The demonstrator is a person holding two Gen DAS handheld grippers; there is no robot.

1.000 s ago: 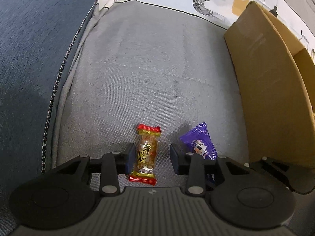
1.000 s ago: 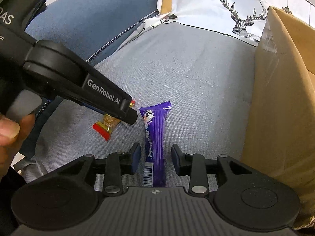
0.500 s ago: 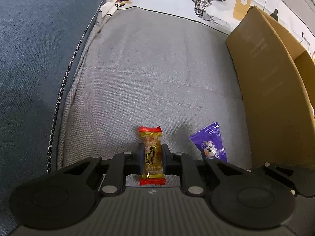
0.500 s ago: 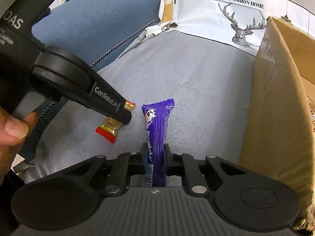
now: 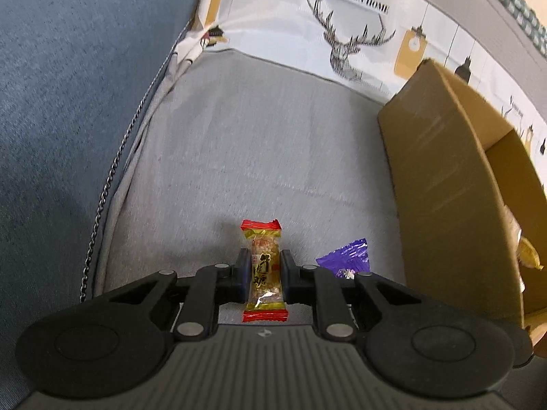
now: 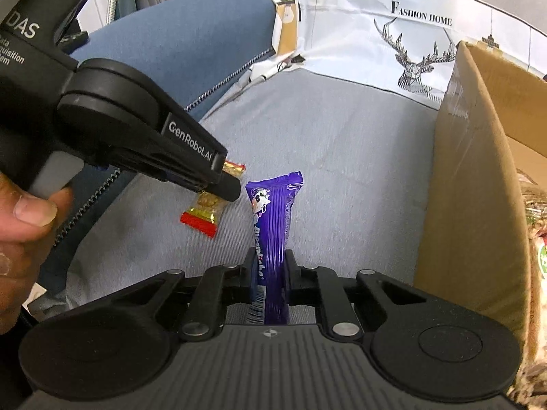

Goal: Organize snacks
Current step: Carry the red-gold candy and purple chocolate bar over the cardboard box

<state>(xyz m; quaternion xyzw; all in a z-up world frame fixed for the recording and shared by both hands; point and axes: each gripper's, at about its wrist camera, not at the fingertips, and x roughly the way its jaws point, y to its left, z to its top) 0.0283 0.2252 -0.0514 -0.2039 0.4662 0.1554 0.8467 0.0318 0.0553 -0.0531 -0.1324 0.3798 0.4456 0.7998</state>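
Both grippers are matte black plastic: the right gripper (image 6: 268, 275) has two round hinge discs, silver screw heads on the linkage bars and a ribbed grey deck. The left gripper (image 6: 218, 184) carries white lettering — "GenRobot.AI" (plus a partly cut-off "DAS") — and a grey trigger.

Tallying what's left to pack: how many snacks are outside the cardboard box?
2: red-ended candy in the left gripper; purple bar in the right gripper. The grippers may hide others.
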